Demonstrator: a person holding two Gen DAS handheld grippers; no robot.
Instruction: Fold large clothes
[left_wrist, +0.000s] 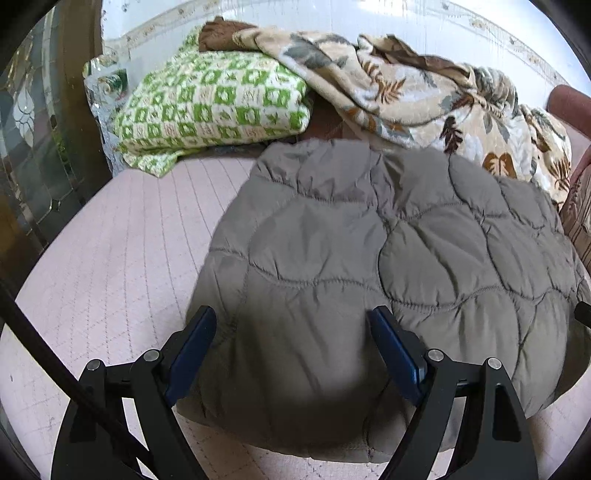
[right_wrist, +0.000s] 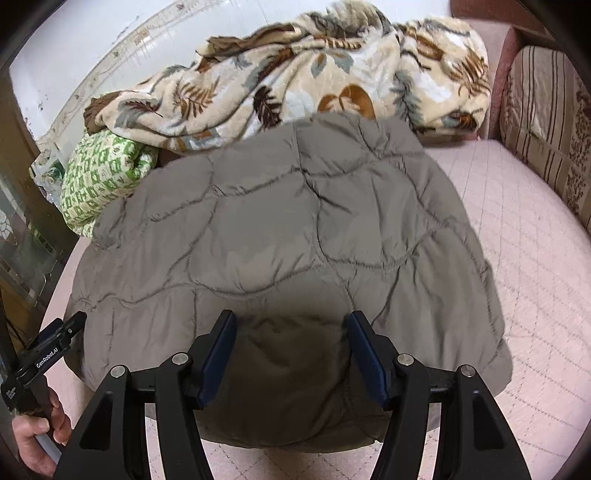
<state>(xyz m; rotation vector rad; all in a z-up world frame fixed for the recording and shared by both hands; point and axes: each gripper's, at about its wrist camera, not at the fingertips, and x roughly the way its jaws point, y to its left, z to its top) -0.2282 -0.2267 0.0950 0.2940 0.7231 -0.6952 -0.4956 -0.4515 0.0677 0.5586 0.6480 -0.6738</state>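
Note:
A grey-brown quilted garment (left_wrist: 388, 251) lies folded into a puffy bundle on the pink mattress (left_wrist: 122, 236). My left gripper (left_wrist: 291, 314) hangs over its near left part with the jaws wide apart; the blue pads (left_wrist: 192, 350) do not press the fabric. Over the bundle's near edge (right_wrist: 295, 221) my right gripper (right_wrist: 291, 317) stands open as well, dark fabric showing between its fingers. The right wrist view also catches the left gripper (right_wrist: 55, 339) at the lower left, held by a hand (right_wrist: 37, 432).
At the back left a folded green-and-cream checked blanket (left_wrist: 214, 99) sits beside a crumpled leaf-print fleece blanket (left_wrist: 406, 92). A striped cushion (right_wrist: 546, 122) bounds the right side. A glass-panelled door (left_wrist: 33, 147) stands on the left. Bare mattress (right_wrist: 535, 258) shows right of the bundle.

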